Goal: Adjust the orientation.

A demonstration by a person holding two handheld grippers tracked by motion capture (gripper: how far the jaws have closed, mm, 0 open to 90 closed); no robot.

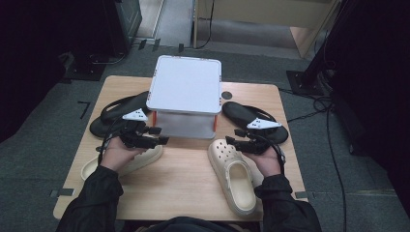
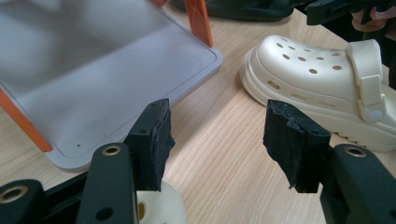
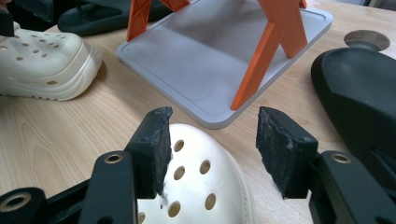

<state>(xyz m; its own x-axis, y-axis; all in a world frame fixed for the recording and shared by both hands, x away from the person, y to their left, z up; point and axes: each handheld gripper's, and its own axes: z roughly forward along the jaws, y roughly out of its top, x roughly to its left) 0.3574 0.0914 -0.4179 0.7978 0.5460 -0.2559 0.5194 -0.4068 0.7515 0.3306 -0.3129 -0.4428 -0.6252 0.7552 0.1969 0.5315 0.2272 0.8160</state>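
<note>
Your left gripper (image 2: 217,144) and right gripper (image 3: 210,149) gape empty over smooth cream perforated foam clogs (image 1: 233,174) at the wooden table's (image 1: 188,183) near edge.

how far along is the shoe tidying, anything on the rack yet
Nothing looks done: both tiers of the grey two-tier rack look bare. In hand: nothing. The left gripper and right gripper are open, each above a cream clog. Left: both clogs and both black flip-flops lie on the table.
</note>
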